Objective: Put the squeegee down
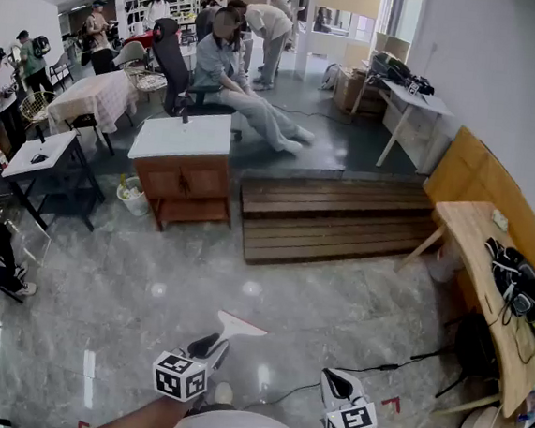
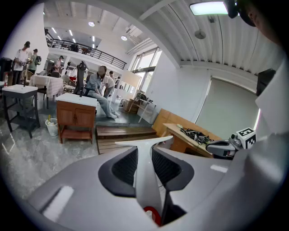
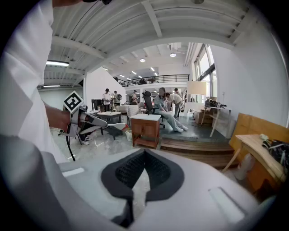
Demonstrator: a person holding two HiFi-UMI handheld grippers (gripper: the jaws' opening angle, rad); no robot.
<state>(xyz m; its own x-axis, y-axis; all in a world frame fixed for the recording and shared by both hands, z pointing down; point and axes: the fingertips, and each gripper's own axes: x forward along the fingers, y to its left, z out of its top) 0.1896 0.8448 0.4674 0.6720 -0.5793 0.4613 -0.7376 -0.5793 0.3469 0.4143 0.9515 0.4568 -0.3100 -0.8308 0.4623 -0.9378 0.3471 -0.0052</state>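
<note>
A white squeegee (image 1: 234, 328) with a T-shaped blade is held low over the grey marble floor (image 1: 147, 291), at the bottom of the head view. My left gripper (image 1: 208, 347) is shut on its handle. In the left gripper view the handle (image 2: 145, 173) runs up between the two dark pads, and the blade (image 2: 143, 140) crosses just beyond their tips. My right gripper (image 1: 335, 384) hangs to the right of it, apart from the squeegee, its jaws shut with nothing between them (image 3: 144, 154). The right gripper view shows the left gripper (image 3: 83, 121) and the squeegee (image 3: 114, 126) off to the left.
A wooden cabinet with a white top (image 1: 180, 164) stands ahead, next to a low wooden platform (image 1: 333, 219). A wooden table (image 1: 472, 239) with cables lies at the right. A black cable (image 1: 380, 366) runs over the floor. Several people stand or sit at the back.
</note>
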